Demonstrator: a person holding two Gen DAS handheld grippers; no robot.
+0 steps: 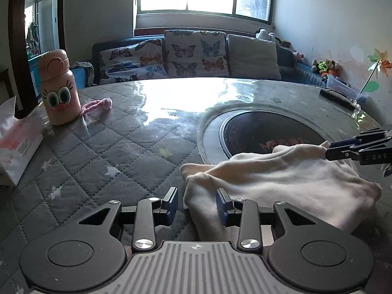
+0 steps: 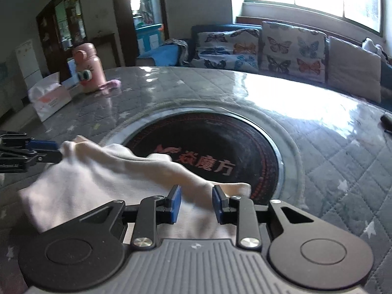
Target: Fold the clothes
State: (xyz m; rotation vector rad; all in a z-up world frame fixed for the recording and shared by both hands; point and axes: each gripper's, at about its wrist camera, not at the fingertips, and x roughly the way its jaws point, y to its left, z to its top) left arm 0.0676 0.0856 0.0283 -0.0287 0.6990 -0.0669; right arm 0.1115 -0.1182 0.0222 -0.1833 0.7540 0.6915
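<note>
A quilted grey bench [image 1: 103,147] under a glossy clear cover has a round black inset [image 2: 208,147]. A cream garment [image 1: 281,178] lies between the jaws, overlapping the inset; pink bottle [image 1: 60,88], pink cord [image 1: 98,104] and tissue pack [image 1: 17,144] sit far left.

The left gripper [image 1: 197,204] is sitting low and level, its blue-padded fingers [image 1: 173,203] standing apart with a clear gap between them. The right gripper [image 2: 197,203] is likewise reaching forward with jaws parted, pointing toward the left one from the opposite side.
</note>
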